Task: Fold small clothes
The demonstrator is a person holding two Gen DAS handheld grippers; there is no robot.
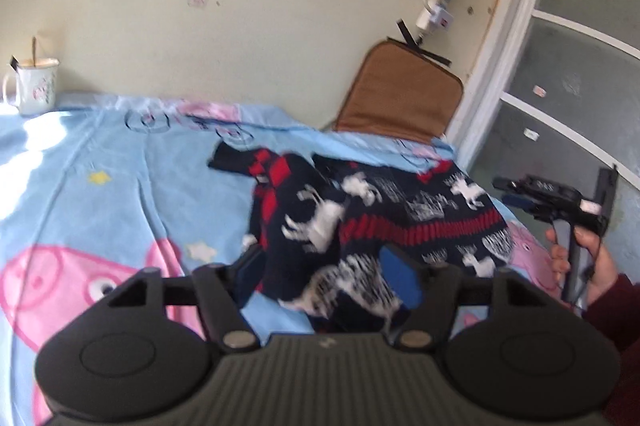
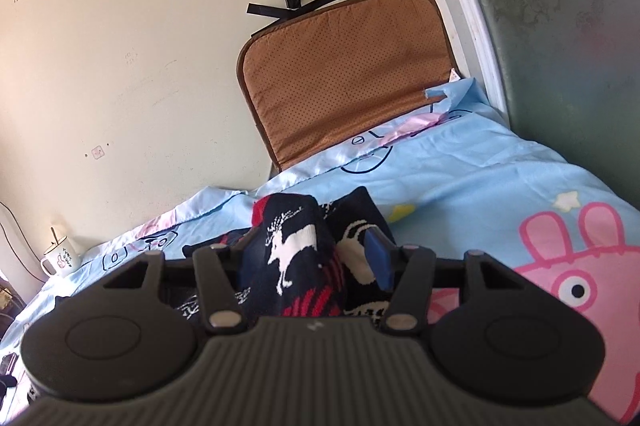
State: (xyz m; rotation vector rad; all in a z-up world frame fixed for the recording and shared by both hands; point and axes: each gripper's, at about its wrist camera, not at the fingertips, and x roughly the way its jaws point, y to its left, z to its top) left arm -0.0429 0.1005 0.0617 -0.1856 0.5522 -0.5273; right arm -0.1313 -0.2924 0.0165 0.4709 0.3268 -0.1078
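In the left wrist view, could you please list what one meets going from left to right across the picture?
Mug → pink pig print on the sheet → dark patterned sweater → brown cushion → right tongs held in a hand.

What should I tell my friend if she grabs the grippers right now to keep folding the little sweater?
Left gripper: jaws apart, a lump of the sweater between them; the picture is blurred, so a real grip cannot be confirmed.
Right gripper: jaws apart at the sweater's other side, cloth filling the gap; grip unclear too.
Sweater: lies bunched on the blue cartoon sheet, one part flopped over the rest.
Done: at most a rough first fold.
Left: check both grips, smooth it flat, then finish a neat fold.
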